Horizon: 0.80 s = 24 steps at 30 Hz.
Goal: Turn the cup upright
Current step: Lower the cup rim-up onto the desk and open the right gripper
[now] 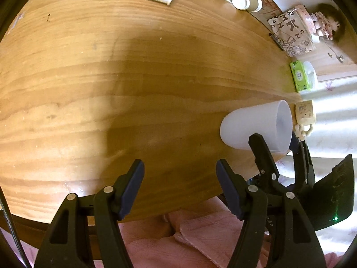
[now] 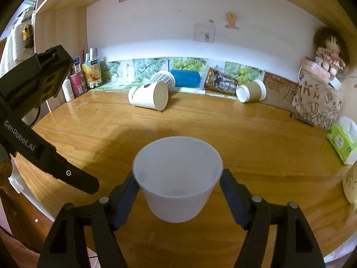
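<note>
A white translucent plastic cup [image 2: 177, 178] is held between my right gripper's [image 2: 178, 186] two fingers, mouth up and tilted slightly toward the camera, over the wooden table [image 2: 256, 138]. The right gripper is shut on the cup near its rim. In the left wrist view the same cup [image 1: 252, 125] appears at the right near the table edge, with the right gripper's black fingers [image 1: 262, 154] on either side of it. My left gripper [image 1: 179, 187] is open and empty above the table's near edge, left of the cup.
Two paper cups [image 2: 149, 96] lie on their sides at the back, and a brown lidded cup [image 2: 251, 92] lies right of them. A green tissue pack [image 2: 341, 143] and patterned bag [image 2: 316, 102] stand at the right. Bottles [image 2: 78, 82] stand at back left.
</note>
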Each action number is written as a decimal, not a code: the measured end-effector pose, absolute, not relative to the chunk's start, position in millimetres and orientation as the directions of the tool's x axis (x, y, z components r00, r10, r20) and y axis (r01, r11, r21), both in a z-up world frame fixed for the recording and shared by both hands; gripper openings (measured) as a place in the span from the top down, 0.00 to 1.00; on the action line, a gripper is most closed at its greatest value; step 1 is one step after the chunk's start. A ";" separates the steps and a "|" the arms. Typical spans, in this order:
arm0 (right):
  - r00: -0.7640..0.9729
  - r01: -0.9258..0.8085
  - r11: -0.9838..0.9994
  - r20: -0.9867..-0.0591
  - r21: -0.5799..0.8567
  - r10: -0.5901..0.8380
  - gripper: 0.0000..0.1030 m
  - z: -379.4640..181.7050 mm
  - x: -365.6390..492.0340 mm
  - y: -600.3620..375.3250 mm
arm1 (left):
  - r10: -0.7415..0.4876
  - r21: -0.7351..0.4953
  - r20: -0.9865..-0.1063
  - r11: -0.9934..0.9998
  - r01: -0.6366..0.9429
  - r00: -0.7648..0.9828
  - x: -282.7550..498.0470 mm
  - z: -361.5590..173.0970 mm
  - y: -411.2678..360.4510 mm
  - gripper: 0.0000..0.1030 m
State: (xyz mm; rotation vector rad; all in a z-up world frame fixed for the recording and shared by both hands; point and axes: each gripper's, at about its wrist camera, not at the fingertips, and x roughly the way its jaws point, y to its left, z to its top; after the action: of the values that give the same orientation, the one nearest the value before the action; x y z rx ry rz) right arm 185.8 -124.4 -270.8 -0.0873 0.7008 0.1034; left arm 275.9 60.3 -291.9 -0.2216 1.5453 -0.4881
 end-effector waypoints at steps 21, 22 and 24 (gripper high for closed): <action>0.630 -0.195 0.980 -0.769 -0.026 0.105 0.05 -224.4 135.6 -139.3 | -0.360 -0.358 -0.928 0.933 0.032 0.095 241.6 -283.6 87.3 0.31; 0.625 -0.196 0.980 -0.772 -0.018 0.111 0.01 -220.3 134.9 -139.7 | -0.357 -0.357 -0.928 0.934 0.025 0.110 239.7 -281.5 89.1 0.31; 0.616 -0.181 0.984 -0.779 0.006 0.118 0.01 -209.3 134.5 -143.0 | -0.352 -0.356 -0.921 0.934 0.004 0.169 233.0 -270.0 90.2 0.31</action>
State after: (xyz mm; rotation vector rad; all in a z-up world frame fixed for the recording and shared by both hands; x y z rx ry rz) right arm 134.5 -143.0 -209.3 -0.0752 0.8906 0.1722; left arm 233.0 90.2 -270.0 -0.2998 1.3839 -0.2581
